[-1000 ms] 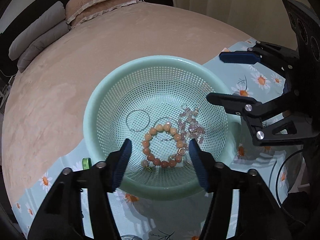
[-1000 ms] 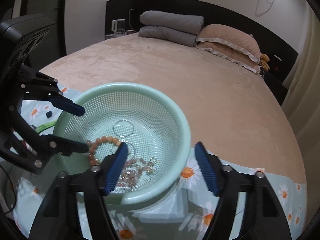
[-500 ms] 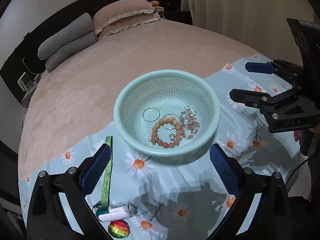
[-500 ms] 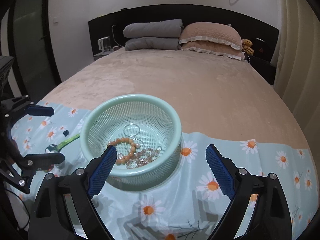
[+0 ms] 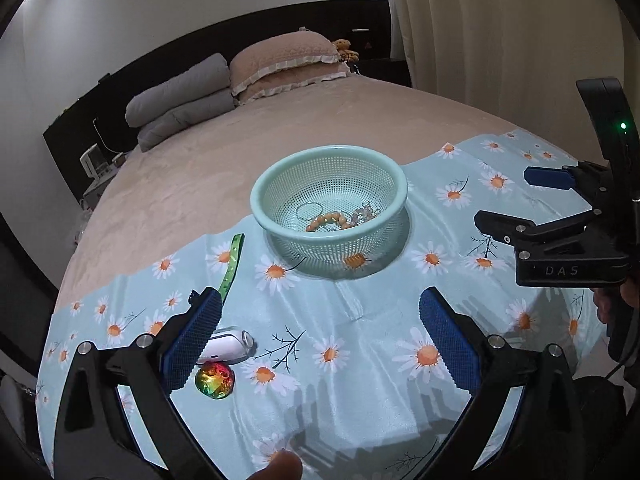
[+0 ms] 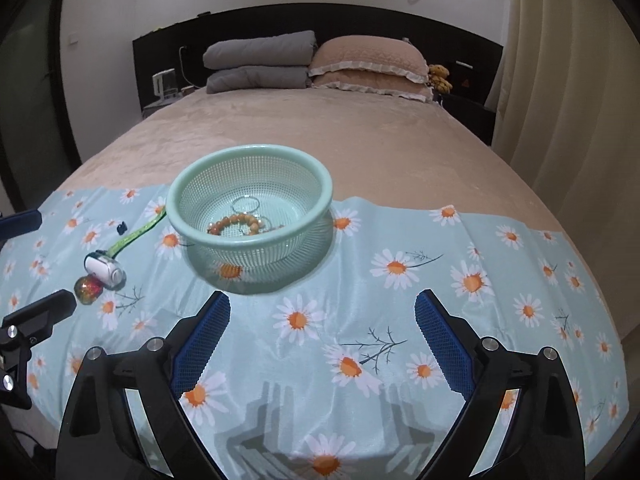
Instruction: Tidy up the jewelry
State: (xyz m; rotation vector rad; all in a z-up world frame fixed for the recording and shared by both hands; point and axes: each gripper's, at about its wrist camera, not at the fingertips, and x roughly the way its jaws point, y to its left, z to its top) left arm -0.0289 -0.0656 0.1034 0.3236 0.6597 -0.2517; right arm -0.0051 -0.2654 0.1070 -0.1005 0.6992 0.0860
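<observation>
A mint-green mesh basket (image 5: pixel 280 174) (image 6: pixel 316 178) stands on the daisy cloth. Inside lie an orange bead bracelet (image 5: pixel 326 220) (image 6: pixel 234 222), a thin silver ring (image 5: pixel 307 211) (image 6: pixel 246 204) and a pale pink bead strand (image 5: pixel 362 214). My left gripper (image 5: pixel 316 330) is open and empty, well back from the basket. My right gripper (image 6: pixel 322 330) is open and empty, also back from the basket; it shows at the right of the left wrist view (image 5: pixel 516 200).
Left of the basket lie a green strap (image 5: pixel 231 268) (image 6: pixel 138 232), a small white device (image 5: pixel 228 346) (image 6: pixel 102 268) and an iridescent ball (image 5: pixel 215 380) (image 6: pixel 88 289). The daisy cloth (image 5: pixel 360 340) covers the near end of a beige bed; pillows (image 6: pixel 360 60) lie at the head.
Both grippers have pulled back and up from the basket, and their jaws have opened wider. The jewelry stays in the basket.
</observation>
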